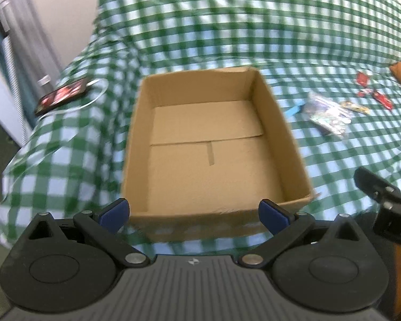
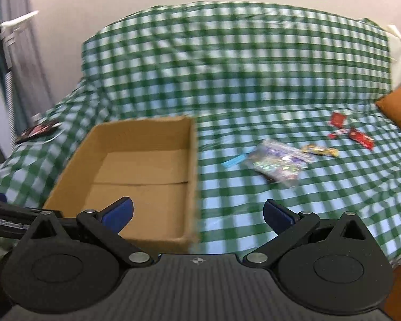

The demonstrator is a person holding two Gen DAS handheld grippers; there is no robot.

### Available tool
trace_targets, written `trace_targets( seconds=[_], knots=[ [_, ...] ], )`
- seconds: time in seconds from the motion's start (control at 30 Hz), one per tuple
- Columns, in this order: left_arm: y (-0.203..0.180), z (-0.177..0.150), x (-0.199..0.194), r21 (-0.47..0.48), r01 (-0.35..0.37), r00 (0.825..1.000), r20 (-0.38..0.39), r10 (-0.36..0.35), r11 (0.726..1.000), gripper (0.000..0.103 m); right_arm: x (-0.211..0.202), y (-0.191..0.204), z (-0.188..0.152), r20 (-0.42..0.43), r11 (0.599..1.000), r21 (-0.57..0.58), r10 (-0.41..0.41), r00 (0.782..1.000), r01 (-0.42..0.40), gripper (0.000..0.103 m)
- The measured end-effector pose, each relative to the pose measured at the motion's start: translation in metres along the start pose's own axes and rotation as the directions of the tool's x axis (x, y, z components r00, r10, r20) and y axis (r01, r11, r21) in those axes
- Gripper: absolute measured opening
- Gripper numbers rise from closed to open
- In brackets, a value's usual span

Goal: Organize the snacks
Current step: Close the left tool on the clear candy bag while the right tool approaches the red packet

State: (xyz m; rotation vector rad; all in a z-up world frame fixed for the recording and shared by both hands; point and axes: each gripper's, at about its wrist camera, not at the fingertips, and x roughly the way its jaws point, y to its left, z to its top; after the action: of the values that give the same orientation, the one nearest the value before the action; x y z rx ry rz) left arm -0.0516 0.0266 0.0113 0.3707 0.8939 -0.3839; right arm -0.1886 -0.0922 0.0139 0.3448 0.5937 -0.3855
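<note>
Presently listed: left gripper (image 1: 194, 213), blue fingers (image 1: 114, 214) spread wide and grasping nothing, stationed at the near wall of the cardboard box (image 1: 211, 144); right gripper (image 2: 198, 214), fingers (image 2: 276, 215) likewise spread wide and grasping nothing, its left finger over the box's near right corner, its right finger over bare cloth. Cardboard box (image 2: 136, 171): open-topped, brown, bottom flaps folded flat, nothing inside, standing on the green-and-white checked cover (image 1: 227, 26) of a sofa seat. Snacks, all on the cover outside the box, toward 2 o'clock from the right gripper: a clear packet with shiny purple print (image 2: 276, 163); a light blue strip (image 2: 234, 161) just beside it on its 9 o'clock side; a yellow wrapper (image 2: 320, 151) at the packet's 2 o'clock; red wrappers (image 2: 350, 131) farther out, near an orange cushion (image 2: 398, 109). Same group in the left view at 2 o'clock: clear packet (image 1: 328, 117), red wrappers (image 1: 374, 91). Item at the left gripper's 10 o'clock: a dark phone (image 1: 62, 96) with a lit red screen on the sofa arm, a white cable (image 1: 96, 93) looping beside it. Motion blur softens finer print.
</note>
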Motion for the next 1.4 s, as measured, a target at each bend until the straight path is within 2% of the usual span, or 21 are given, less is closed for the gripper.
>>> trace_targets(
  seconds=[0.1,0.17,0.27,0.37,0.53,0.7,0.8,0.83,0.97,1.1,1.23,1.27,1.3,1.37,1.4],
  knots=[
    [-0.025,0.017,0.006,0.038,0.030,0.999,-0.012,-0.030,0.999,0.103,0.012,-0.040,-0.002,0.115,0.997,0.073,-0.026,0.993,0.017,0.103],
    [-0.044,0.030,0.013,0.057,0.063,0.997,-0.040,-0.061,0.996,0.103,0.011,-0.066,0.005,0.107,0.992,0.086,-0.097,0.990,0.089,0.103],
    [-0.074,0.050,0.025,0.074,0.118,0.991,-0.075,-0.112,0.990,0.103,0.017,-0.118,0.022,0.091,0.968,0.134,-0.225,0.970,0.212,0.103],
    [-0.106,0.069,0.043,0.062,0.171,0.979,-0.126,-0.163,0.983,0.103,0.022,-0.169,0.035,0.076,0.937,0.206,-0.302,0.950,0.281,0.103],
    [-0.156,0.100,0.093,-0.014,0.251,0.949,-0.191,-0.249,0.968,0.103,0.039,-0.247,0.049,0.029,0.887,0.301,-0.377,0.926,0.351,0.103],
    [-0.198,0.117,0.167,-0.124,0.288,0.921,-0.236,-0.310,0.950,0.103,0.072,-0.298,0.050,-0.033,0.855,0.377,-0.371,0.928,0.356,0.103],
    [-0.220,0.127,0.214,-0.173,0.257,0.911,-0.284,-0.298,0.951,0.103,0.098,-0.320,0.052,-0.083,0.838,0.386,-0.384,0.919,0.385,0.103],
    [-0.226,0.130,0.229,-0.186,0.240,0.909,-0.301,-0.287,0.953,0.103,0.107,-0.326,0.052,-0.098,0.833,0.388,-0.387,0.917,0.394,0.103],
    [-0.244,0.144,0.277,-0.252,0.173,0.919,-0.307,-0.248,0.952,0.103,0.134,-0.343,0.050,-0.146,0.820,0.414,-0.369,0.918,0.395,0.103],
    [-0.248,0.156,0.310,-0.336,0.171,0.906,-0.316,-0.282,0.926,0.103,0.155,-0.350,0.045,-0.172,0.821,0.414,-0.354,0.919,0.393,0.103],
    [-0.251,0.167,0.336,-0.359,0.163,0.900,-0.327,-0.287,0.919,0.102,0.173,-0.352,0.041,-0.199,0.824,0.410,-0.338,0.920,0.391,0.103],
    [-0.249,0.169,0.341,-0.387,0.168,0.896,-0.323,-0.304,0.907,0.102,0.176,-0.352,0.041,-0.201,0.826,0.409,-0.333,0.921,0.388,0.103],
    [-0.249,0.172,0.342,-0.412,0.173,0.894,-0.316,-0.319,0.894,0.098,0.179,-0.352,0.041,-0.202,0.828,0.407,-0.330,0.922,0.386,0.103],
    [-0.245,0.175,0.343,-0.473,0.201,0.891,-0.274,-0.361,0.858,0.083,0.185,-0.352,0.041,-0.200,0.835,0.395,-0.328,0.923,0.382,0.103],
    [-0.243,0.176,0.343,-0.494,0.226,0.888,-0.250,-0.386,0.840,0.065,0.188,-0.352,0.041,-0.198,0.838,0.388,-0.330,0.923,0.383,0.103]
  ],
)
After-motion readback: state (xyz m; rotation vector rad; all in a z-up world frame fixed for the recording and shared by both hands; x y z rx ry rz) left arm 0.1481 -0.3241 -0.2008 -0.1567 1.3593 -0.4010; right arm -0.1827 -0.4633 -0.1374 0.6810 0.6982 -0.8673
